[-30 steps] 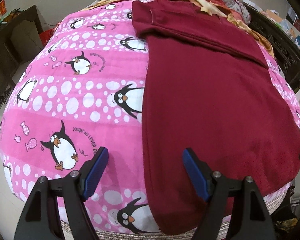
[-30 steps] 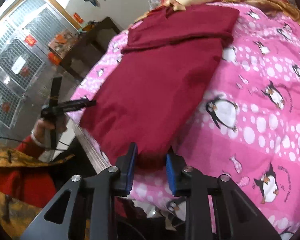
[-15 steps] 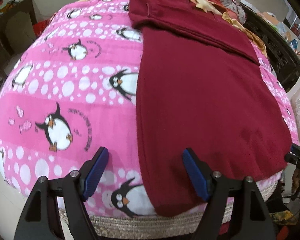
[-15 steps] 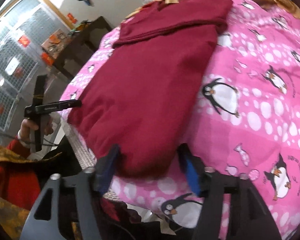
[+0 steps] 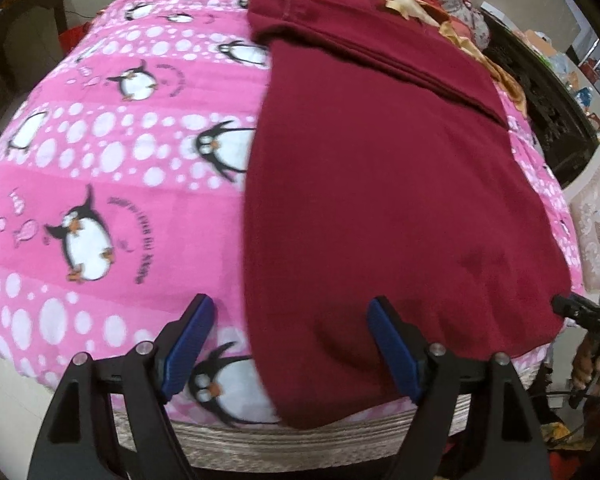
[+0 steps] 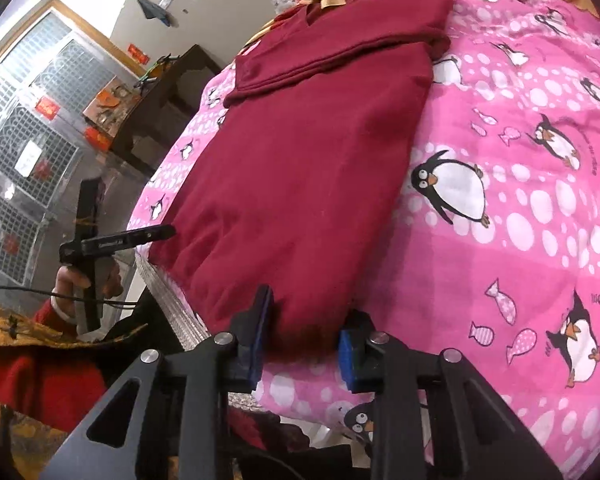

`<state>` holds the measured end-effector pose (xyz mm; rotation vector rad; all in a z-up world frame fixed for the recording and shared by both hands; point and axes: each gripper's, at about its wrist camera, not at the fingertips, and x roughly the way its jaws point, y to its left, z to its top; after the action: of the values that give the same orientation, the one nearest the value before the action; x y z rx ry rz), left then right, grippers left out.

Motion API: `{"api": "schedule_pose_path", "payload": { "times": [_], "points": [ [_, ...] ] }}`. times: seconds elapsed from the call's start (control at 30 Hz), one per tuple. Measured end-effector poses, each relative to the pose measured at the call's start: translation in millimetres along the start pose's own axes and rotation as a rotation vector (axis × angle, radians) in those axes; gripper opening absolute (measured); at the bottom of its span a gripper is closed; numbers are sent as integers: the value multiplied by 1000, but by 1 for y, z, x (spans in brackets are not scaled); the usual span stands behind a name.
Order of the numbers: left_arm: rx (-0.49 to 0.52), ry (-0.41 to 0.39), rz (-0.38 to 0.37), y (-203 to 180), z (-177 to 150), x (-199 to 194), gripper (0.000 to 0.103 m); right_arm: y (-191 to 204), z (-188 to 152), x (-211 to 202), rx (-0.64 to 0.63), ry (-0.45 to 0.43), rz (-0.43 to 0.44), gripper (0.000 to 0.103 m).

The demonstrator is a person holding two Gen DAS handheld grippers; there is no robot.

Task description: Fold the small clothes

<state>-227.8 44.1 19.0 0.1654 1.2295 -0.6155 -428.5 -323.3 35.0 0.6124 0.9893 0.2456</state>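
currently the right tongs (image 6: 302, 338) are closing over the near hem of the maroon garment (image 6: 300, 168); the left tongs (image 5: 290, 350) stand apart above its corner on the pink blanket (image 5: 120, 184).

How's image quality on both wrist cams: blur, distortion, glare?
Left wrist: motion-smeared, penguin blanket soft, heavy fisheye bulge, dark corners. Right wrist: sharper, maroon garment crisp, near hem blurred between the closing right tongs; bright window upper left, no glare.
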Motion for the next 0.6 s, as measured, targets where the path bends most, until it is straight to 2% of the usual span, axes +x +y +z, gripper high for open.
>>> {"api": "schedule_pose_path", "payload": {
  "times": [0.17, 0.3, 0.37, 0.43, 0.5, 0.57, 0.6],
  "points": [
    [53, 23, 13, -13, 0, 7, 83, -7, -8, 5, 40, 1, 6, 54],
    [38, 32, 8, -11, 0, 7, 83, -11, -9, 3, 78, -7, 29, 55],
    [29, 36, 8, -11, -1, 6, 83, -5, -7, 2, 43, -1, 17, 54],
    [32, 37, 13, -13, -1, 7, 82, -2, -4, -2, 31, -4, 38, 49],
    [37, 37, 27, -14, -2, 7, 77, -1, -2, -3, 23, -8, 35, 46],
    [30, 32, 33, -12, -2, 4, 59, 0, -2, -1, 17, 4, 25, 45],
    [19, 31, 29, -9, -3, 2, 54, -1, -2, 0, 24, 7, 29, 45]
  ]
}}
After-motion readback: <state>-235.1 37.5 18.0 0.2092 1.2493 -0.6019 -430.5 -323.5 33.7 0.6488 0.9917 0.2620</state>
